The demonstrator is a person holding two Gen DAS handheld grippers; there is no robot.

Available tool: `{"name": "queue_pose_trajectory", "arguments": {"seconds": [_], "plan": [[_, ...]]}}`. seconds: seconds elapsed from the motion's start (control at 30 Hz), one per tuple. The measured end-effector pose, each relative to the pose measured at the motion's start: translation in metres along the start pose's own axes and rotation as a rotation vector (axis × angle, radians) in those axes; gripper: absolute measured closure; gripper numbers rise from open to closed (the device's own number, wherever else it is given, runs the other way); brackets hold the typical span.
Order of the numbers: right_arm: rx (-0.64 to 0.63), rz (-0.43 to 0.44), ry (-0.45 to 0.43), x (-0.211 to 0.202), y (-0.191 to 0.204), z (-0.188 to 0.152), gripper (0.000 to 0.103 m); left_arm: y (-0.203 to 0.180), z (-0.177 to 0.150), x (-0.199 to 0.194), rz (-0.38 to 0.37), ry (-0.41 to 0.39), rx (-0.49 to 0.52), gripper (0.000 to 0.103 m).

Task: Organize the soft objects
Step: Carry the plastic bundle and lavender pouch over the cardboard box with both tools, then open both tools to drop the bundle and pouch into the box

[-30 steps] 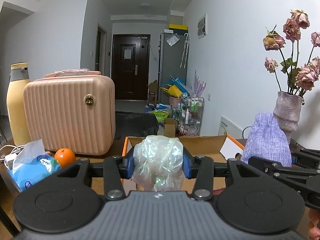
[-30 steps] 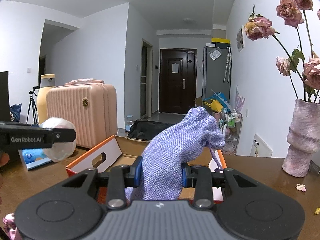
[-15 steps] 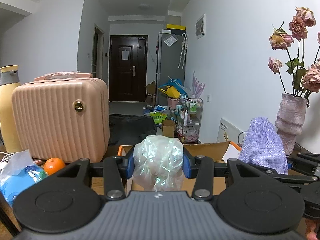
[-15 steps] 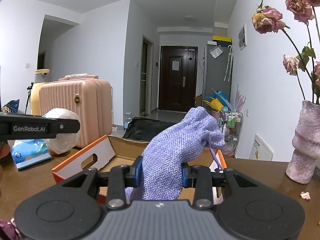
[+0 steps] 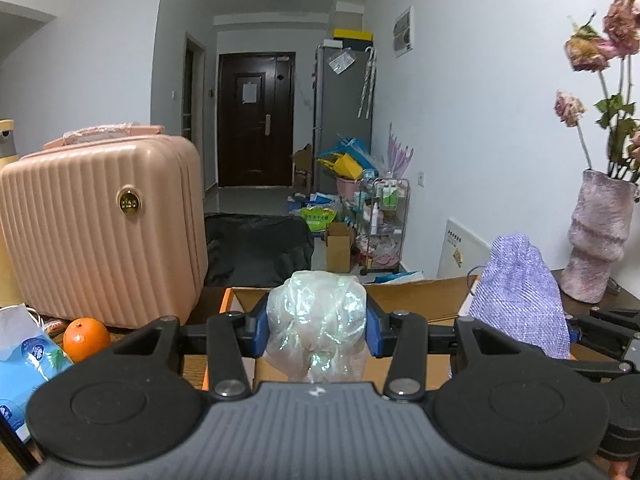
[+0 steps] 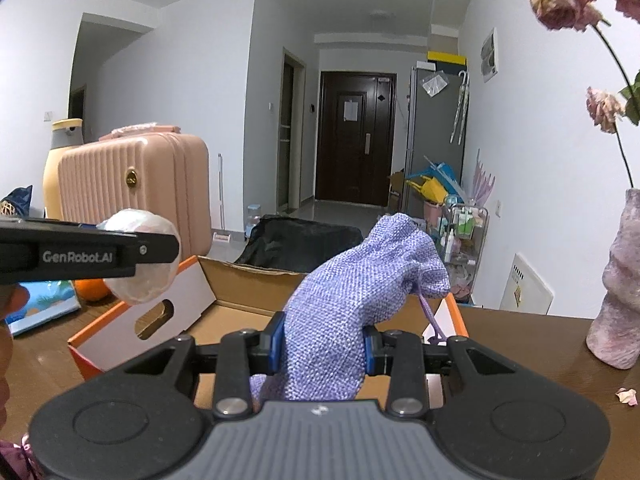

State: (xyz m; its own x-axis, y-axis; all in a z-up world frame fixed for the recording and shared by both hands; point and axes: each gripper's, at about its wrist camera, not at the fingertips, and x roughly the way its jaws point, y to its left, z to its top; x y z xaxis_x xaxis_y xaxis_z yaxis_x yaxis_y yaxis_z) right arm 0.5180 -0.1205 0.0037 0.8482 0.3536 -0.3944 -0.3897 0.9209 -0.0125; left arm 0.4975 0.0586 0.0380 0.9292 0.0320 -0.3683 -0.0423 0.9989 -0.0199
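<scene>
The left claw (image 5: 316,326) is clamped on a crinkly clear plastic bundle (image 5: 316,312), its blue pads pressed into both flanks, and the right claw (image 6: 322,346) is pinched tight on a purple woven pouch (image 6: 352,300); both loads hang in the air at the near edge of the open cardboard box (image 6: 240,292), which sits at twelve o'clock ahead of each claw on the brown desk (image 6: 520,344). The step in hand looks like carrying both soft things over the box to drop them in. To do it well, I would bring each claw clear past the near wall and over the bare floor of the box before letting go, keep the two claws apart so they do not knock, and lower first, since both loads are light and may bounce or catch on a flap. The pouch's long axis rises from the pads toward one o'clock, gathered mouth and drawstring farthest away; the bundle is roundish, slightly taller than wide. Farther off, an orange (image 5: 86,338) lies at nine o'clock before a pink suitcase (image 5: 100,232), and a vase (image 5: 600,240) stands at two o'clock.
</scene>
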Motion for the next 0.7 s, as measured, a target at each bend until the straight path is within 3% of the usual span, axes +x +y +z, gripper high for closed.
{"name": "queue_pose_trajectory", "arguments": {"seconds": [0.4, 0.6, 0.67, 0.7], "plan": [[0.021, -0.017, 0.078, 0.035, -0.005, 0.002, 0.068, 0.018, -0.005, 0.048, 0.074, 0.113, -0.030, 0.058], [0.024, -0.022, 0.093, 0.044, -0.005, -0.001, 0.068, 0.017, -0.008, 0.049, 0.078, 0.113, -0.015, 0.057], [0.027, -0.023, 0.094, 0.045, -0.006, 0.000, 0.065, 0.017, -0.009, 0.045, 0.073, 0.102, -0.022, 0.049], [0.030, -0.025, 0.096, 0.045, -0.007, 0.001, 0.058, 0.017, -0.007, 0.045, 0.071, 0.096, -0.027, 0.034]]}}
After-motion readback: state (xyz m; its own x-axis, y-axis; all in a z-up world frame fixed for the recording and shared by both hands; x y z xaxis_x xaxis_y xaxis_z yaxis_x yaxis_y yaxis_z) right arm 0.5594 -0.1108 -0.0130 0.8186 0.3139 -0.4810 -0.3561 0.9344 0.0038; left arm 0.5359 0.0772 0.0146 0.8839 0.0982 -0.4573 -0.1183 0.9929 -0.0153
